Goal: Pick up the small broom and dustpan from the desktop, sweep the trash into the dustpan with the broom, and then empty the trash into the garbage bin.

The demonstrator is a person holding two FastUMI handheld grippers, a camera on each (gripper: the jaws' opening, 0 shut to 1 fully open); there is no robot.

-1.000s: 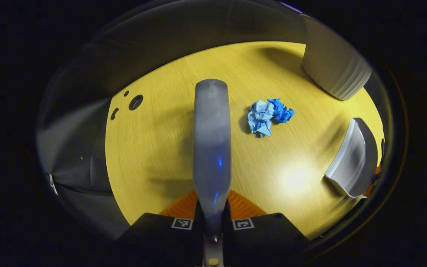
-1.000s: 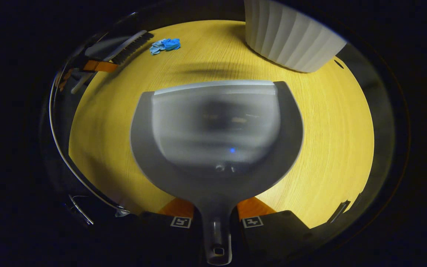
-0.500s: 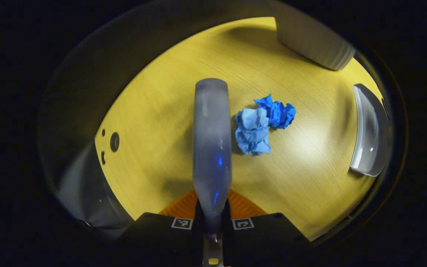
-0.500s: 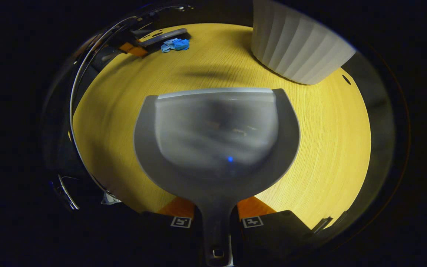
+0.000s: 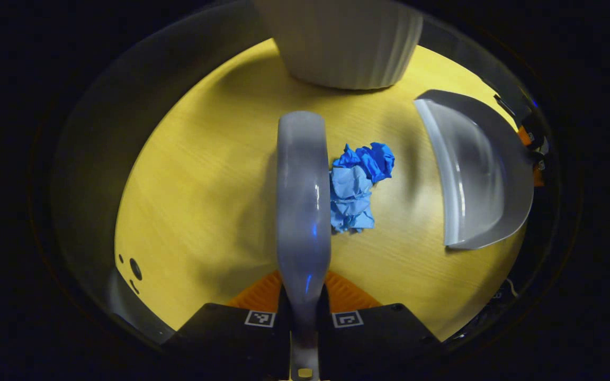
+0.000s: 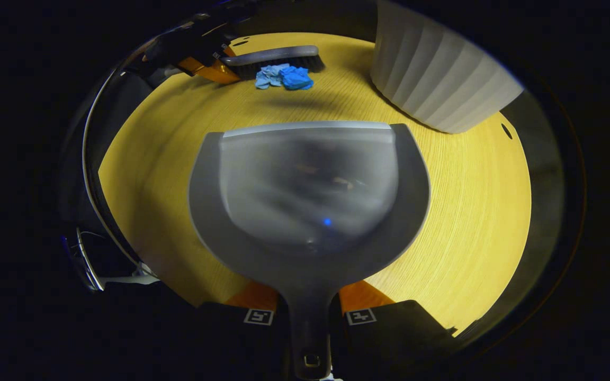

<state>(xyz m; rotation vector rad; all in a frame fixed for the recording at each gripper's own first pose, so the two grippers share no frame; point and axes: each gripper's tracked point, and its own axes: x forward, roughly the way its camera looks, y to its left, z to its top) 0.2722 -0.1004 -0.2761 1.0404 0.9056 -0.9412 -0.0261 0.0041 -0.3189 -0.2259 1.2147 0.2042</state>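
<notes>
No readable text anywhere — just square coded markers [image 5: 260,318] on each hand-held gripper.

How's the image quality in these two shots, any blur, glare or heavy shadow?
Left gripper view: the broom close to the lens is soft, the blue paper is sharp, and the table is shadowed beside the broom. Right gripper view: the dustpan looks smeary with a blue glint; fisheye bends the table edge.

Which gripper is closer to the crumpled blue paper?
Left. The left gripper holds the broom right beside the blue paper. The right gripper holds the dustpan, with bare table between it and the paper.
</notes>
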